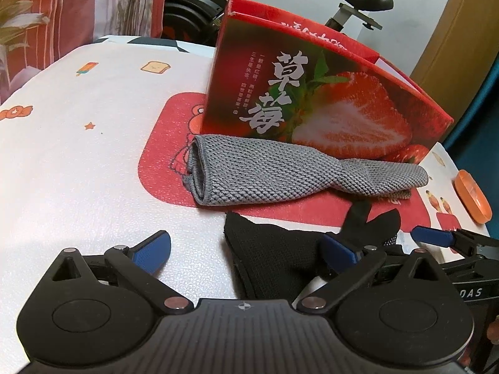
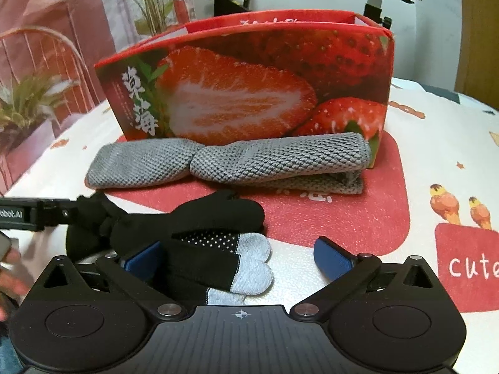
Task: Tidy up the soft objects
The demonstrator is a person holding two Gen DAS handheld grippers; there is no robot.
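So both claws gaped wide, gripping nothing: left gripper (image 1: 244, 251), right gripper (image 2: 240, 257) | black glove (image 2: 199, 237) in front of strawberry box (image 2: 249, 87) looked floppy, light | I'd pinch its bunched middle

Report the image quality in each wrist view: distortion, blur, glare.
Left wrist: strong fisheye bending of the box; the grey cloth is sharp, frame edges soft. Right wrist: same bending; the glove is sharp, a hand at the left edge blurred. No harsh glare in either.

The right tongs (image 2: 246, 257) stand wide open over a black glove (image 2: 187, 233); a grey cloth (image 2: 230, 162) lies against the strawberry box (image 2: 249, 84).
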